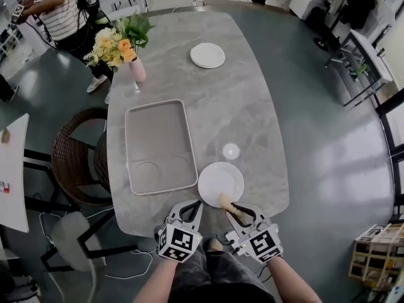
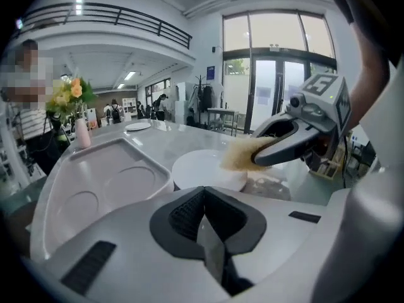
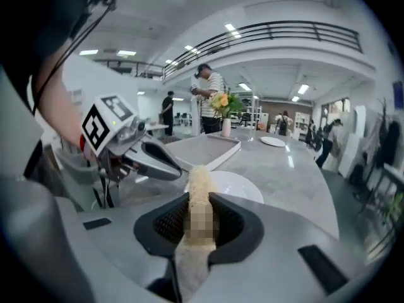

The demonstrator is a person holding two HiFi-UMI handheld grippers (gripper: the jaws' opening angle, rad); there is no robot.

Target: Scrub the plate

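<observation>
The round white plate lies bare near the grey table's front edge, just right of a pale tray. The right gripper clamps a tan scrubber over the plate's near rim. The left gripper, jaws together and empty, is beside that rim. A small white disc lies beyond

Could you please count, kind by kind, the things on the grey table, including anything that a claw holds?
Plates: 2 (near plate, far plate)
Tray: 1
Small white round dish: 1
Vase with flowers: 1
Scrub pad: 1, held in the right claw
Total: 6
</observation>
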